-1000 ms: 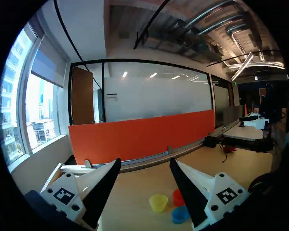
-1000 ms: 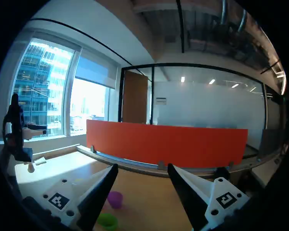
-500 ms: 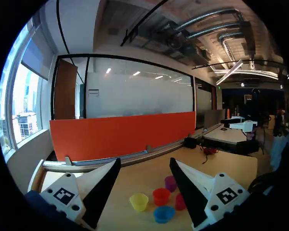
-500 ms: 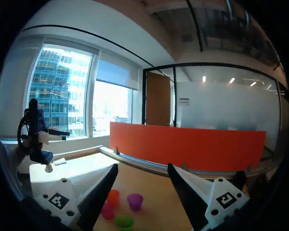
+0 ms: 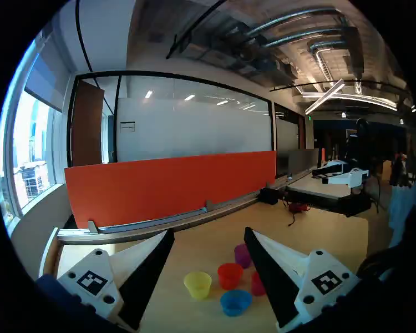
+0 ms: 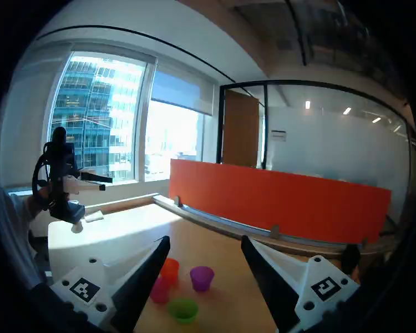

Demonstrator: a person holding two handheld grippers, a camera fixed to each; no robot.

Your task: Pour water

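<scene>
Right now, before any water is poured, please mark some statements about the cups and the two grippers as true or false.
1. The left gripper and the right gripper are both open and hold nothing. True.
2. The yellow cup lies on its side. False: it stands upright on the table.
3. An orange partition stands at the far edge of the table, behind the yellow cup. True.
4. The green cup sits inside the purple cup. False: the two stand apart on the table, the green one nearer the camera.

Office, orange desk divider (image 5: 169, 186), glass-walled meeting room (image 5: 191, 127), high-rise windows (image 6: 91, 127)
</scene>
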